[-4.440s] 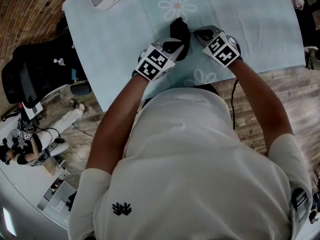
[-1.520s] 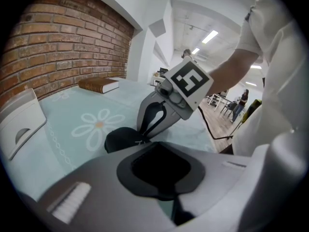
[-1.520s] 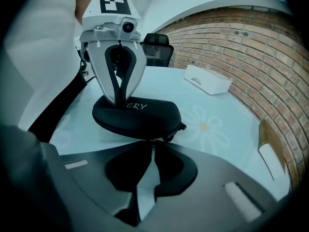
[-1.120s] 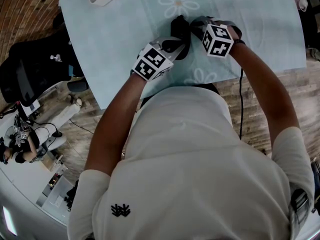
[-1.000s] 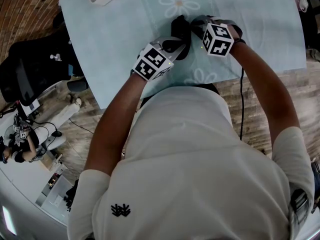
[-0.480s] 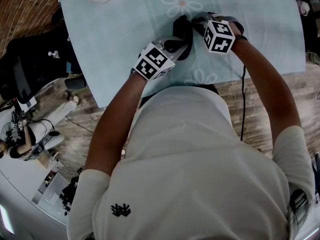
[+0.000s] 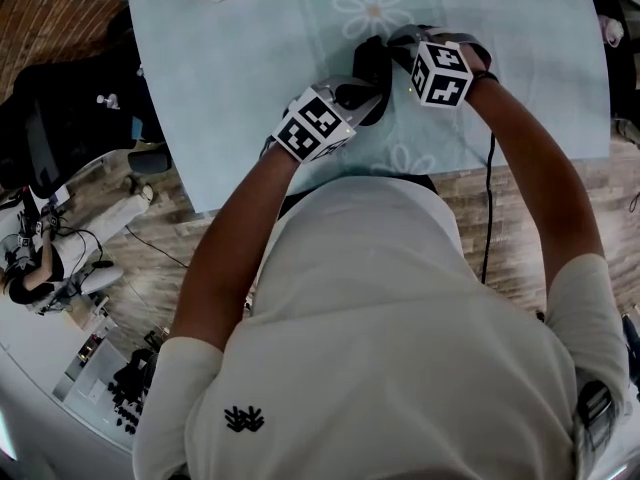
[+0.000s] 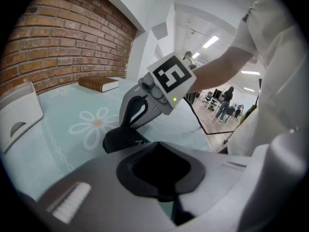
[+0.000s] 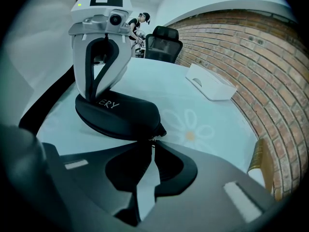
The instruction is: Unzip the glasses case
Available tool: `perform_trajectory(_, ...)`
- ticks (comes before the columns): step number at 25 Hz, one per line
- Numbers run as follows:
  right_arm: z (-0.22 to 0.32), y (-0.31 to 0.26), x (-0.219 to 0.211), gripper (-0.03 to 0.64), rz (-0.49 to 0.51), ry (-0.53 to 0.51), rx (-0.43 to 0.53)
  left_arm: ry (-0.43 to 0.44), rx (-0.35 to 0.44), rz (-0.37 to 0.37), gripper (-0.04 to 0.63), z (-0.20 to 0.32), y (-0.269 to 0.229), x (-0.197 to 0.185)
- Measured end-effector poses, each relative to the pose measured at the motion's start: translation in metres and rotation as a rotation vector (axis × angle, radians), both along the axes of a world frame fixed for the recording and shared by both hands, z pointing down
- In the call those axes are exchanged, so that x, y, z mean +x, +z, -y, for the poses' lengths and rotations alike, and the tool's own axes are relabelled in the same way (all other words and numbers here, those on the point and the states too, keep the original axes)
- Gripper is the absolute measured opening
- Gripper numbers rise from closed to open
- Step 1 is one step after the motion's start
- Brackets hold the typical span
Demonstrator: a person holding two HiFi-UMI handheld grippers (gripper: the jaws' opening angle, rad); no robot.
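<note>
On the near half of the table [image 7: 200, 88], pale blue cloth with printed daisies:

Item 1, arms. Both of the person's forearms reach forward, elbows bent, and converge on one spot. The left forearm slants up to the right; the right one runs nearly straight ahead.

Item 2, left gripper [image 7: 362, 96]. Marker cube towards the person, fingers pointing away. Jaws straddle the near end of the glasses case [image 7: 368, 63] and are clamped on it, pinning it to the cloth.

Item 3, right gripper [image 7: 398, 50]. Set at the other end of the case, cube uppermost. Jaws drawn almost together, tips pinched on the zip pull [image 9: 152, 138], with a thin sliver of cloth showing behind them.

Item 4, glasses case. Black, oblong, rounded, lying flat between the two grippers. White lettering ending "ERY" on top. The zip seam rings its edge, and the lid sits down along the side in view.

Item 5, sundries. White tray [image 9: 211, 86] at the far edge of the cloth; book [image 8: 99, 83] by the brick wall [image 8: 58, 42].
</note>
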State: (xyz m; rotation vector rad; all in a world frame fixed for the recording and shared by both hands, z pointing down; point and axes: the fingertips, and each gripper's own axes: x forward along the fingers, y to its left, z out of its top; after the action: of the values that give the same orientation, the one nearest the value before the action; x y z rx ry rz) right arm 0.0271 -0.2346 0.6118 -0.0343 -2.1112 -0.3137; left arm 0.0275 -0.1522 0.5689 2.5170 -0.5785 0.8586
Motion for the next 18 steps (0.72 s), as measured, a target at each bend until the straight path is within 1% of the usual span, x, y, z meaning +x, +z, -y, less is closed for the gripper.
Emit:
perform_trajectory(4,0.003,0.001,-0.001,0.021,-0.002,0.003,0.0,0.008,-0.001,0.0,0.052,0.0,0.0,0.003)
perform_trajectory(8,0.004,0.004,-0.001,0.023,-0.004,0.033,0.002,0.017,-0.002,0.004,0.052,-0.001,0.0,0.004)
perform_trajectory(12,0.004,0.006,-0.001,0.026,-0.001,0.084,-0.008,0.008,-0.003,-0.001,0.052,-0.001,-0.002,0.004)
perform_trajectory(15,0.002,0.002,0.002,0.028,0.001,0.135,-0.027,-0.003,0.008,0.015,0.052,-0.001,-0.001,0.001)
perform_trajectory(18,0.0,0.002,0.011,0.028,-0.001,0.189,-0.024,-0.006,0.029,0.027,0.054,0.0,0.0,0.0)
